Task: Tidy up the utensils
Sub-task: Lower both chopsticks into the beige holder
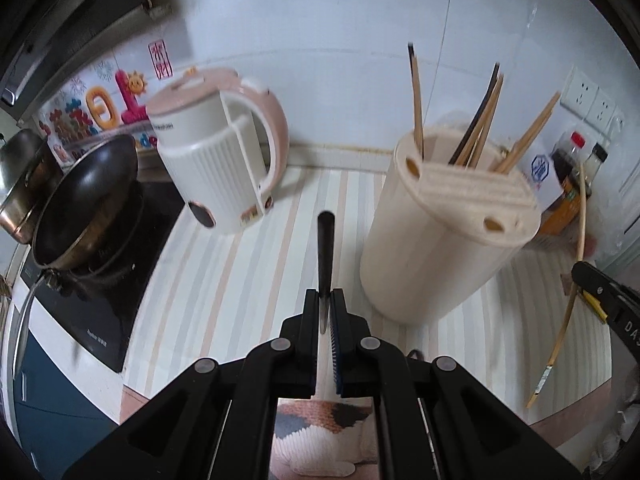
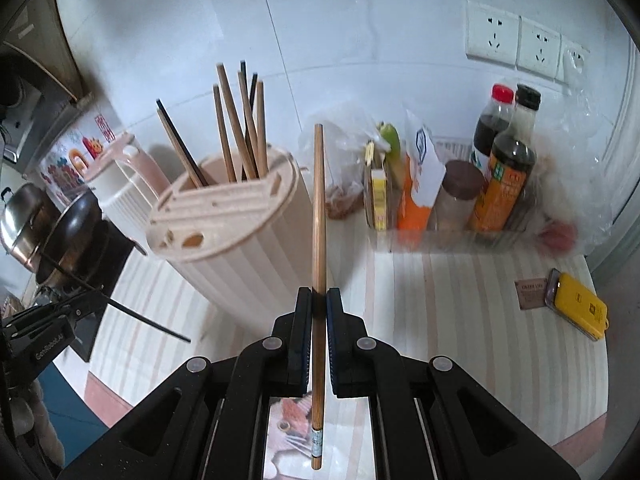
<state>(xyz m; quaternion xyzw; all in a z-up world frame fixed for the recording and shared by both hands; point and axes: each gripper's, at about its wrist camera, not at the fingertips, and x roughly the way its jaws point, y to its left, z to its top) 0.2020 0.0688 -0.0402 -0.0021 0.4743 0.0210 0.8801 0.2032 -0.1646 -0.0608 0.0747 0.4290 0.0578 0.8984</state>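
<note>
- Two chopsticks are in hand, one per gripper, and both views show the cream holder they are meant for.
- Left wrist view: my left gripper (image 1: 325, 300) has its jaws closed on a dark chopstick (image 1: 325, 248), pinched near one end so the long part points forward and can be steered. The utensil holder (image 1: 448, 232) stands just to the right on the striped worktop (image 1: 224, 280), already carrying several chopsticks in its open back section; I judge that opening the target, since the slotted lid in front looks too narrow. Left of it sit a pink-and-white kettle (image 1: 224, 152) and a dark wok (image 1: 86, 200) on a black cooktop (image 1: 108, 312).
- Right wrist view: my right gripper (image 2: 319, 300) has its jaws clamped on a bamboo chopstick (image 2: 319, 208), gripped around mid-length (balanced, so it should not swing). It stands near upright, just right of the holder, not yet over it. Behind are sauce bottles (image 2: 506, 160) and packets against a white tiled wall with sockets (image 2: 520, 44); a yellow case (image 2: 578, 306) lies far right.
</note>
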